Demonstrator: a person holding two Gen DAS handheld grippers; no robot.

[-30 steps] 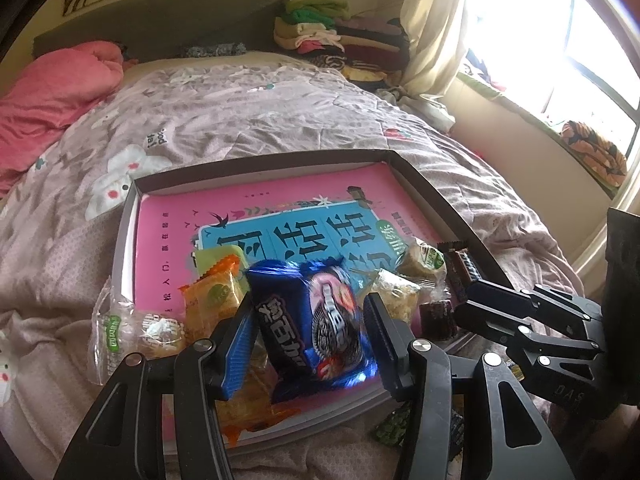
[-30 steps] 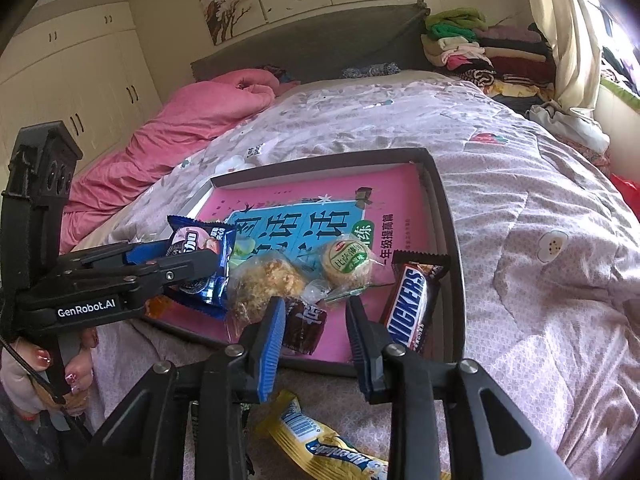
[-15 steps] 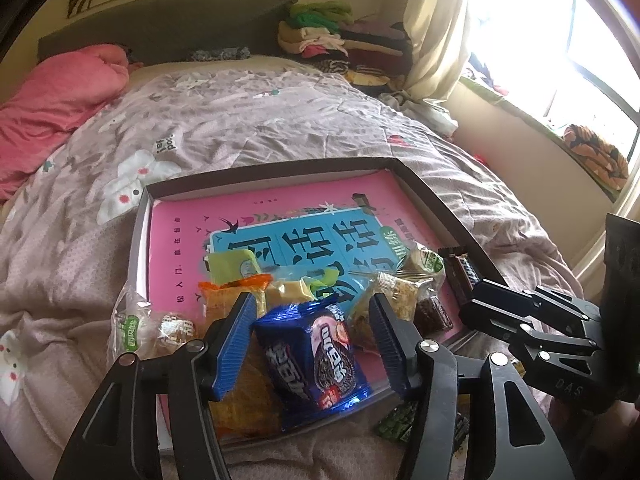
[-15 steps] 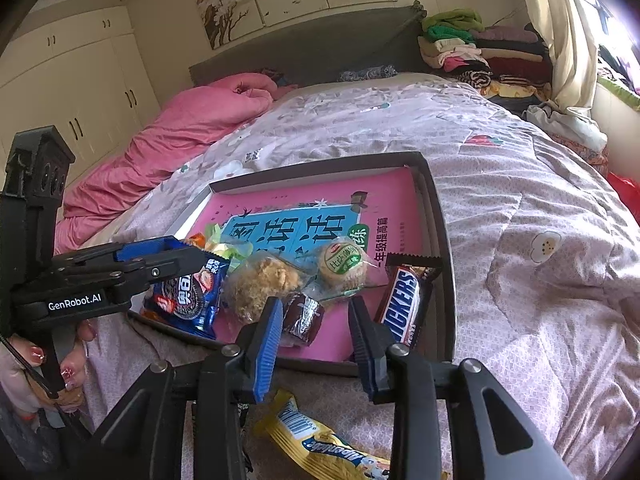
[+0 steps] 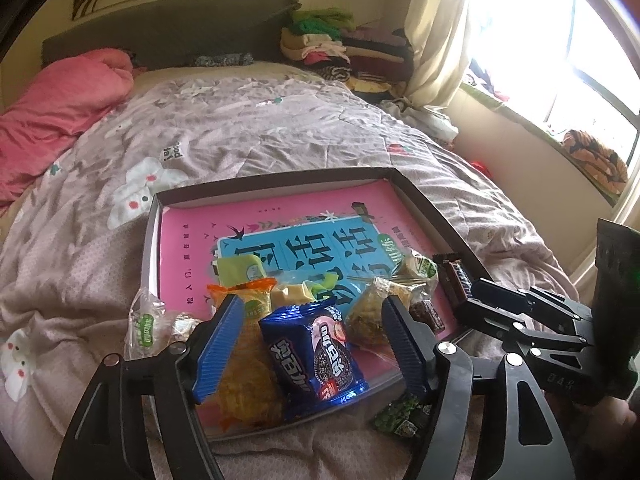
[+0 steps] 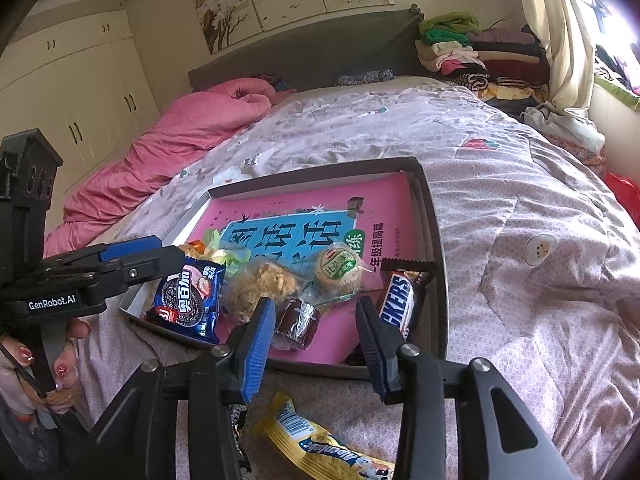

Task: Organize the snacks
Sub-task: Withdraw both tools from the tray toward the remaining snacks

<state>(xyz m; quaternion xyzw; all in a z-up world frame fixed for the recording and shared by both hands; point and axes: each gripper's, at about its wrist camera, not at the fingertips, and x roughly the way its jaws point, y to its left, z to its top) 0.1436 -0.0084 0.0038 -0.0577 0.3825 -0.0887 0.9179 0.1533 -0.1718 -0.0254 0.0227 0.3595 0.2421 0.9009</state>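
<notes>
A dark-rimmed tray lined with a pink book lies on the bed. A blue cookie packet rests on the tray's near edge. My left gripper straddles it, jaws opening, pads clear of the wrapper. My right gripper hovers at the tray's near rim, jaws opening, with a small brown wrapped cake just beyond its tips, untouched. A Snickers bar, a round green-labelled pastry, a floss cake and an orange packet lie in the tray.
Off the tray on the quilt lie a clear green-labelled packet, a yellow packet and a green-black packet. A pink duvet is at the far left, folded clothes at the headboard. A hand holds the left gripper.
The left gripper lowered the blue packet onto the tray's near edge and spread its jaws off it. The right gripper's jaws widened in place.
</notes>
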